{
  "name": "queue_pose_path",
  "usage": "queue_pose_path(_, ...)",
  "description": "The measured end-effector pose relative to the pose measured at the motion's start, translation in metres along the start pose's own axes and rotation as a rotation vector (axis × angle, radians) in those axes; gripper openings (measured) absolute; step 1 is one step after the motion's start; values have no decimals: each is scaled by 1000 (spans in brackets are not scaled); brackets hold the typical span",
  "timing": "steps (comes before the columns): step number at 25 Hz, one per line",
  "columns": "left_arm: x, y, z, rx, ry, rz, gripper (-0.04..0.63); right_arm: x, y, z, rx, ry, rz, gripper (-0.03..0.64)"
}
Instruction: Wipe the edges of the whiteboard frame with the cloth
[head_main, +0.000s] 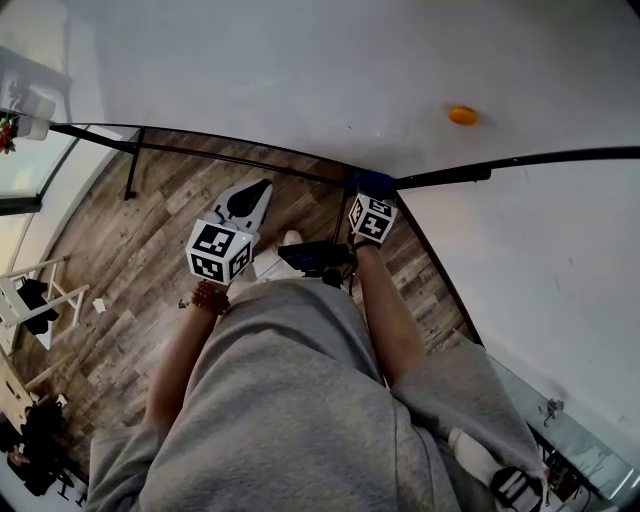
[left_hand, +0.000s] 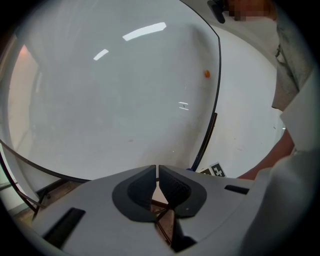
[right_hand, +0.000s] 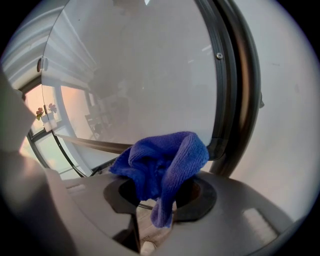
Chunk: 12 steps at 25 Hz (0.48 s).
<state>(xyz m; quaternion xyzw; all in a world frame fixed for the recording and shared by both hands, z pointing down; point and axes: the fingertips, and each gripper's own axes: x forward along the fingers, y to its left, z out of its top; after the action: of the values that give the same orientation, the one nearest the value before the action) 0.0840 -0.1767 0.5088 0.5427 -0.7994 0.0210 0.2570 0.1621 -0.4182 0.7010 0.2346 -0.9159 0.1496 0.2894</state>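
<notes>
Blue cloth (right_hand: 167, 160) is pressed to the corner of the whiteboard frame (right_hand: 236, 85).
The left gripper (left_hand: 156, 172) is held over the wooden floor (head_main: 130, 260), short of the board, its jaws brought together on nothing. The cloth is pinched between the jaws of the right gripper (right_hand: 160, 194) and touches the black frame, below an orange spot (head_main: 462, 115).

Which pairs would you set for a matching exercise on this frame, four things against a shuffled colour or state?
Things:
1. cloth
2. left gripper
3. whiteboard frame
4. round dot on the whiteboard

Colour or state:
A. orange
B. shut, nothing between
C. blue, clamped in the right gripper
D. black

Pairs: 1-C, 2-B, 3-D, 4-A
</notes>
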Motion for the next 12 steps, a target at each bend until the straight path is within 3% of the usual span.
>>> queue_pose_path(12,-8,22,-1,-27,3,19,25,5,22,0,41,9,0,146)
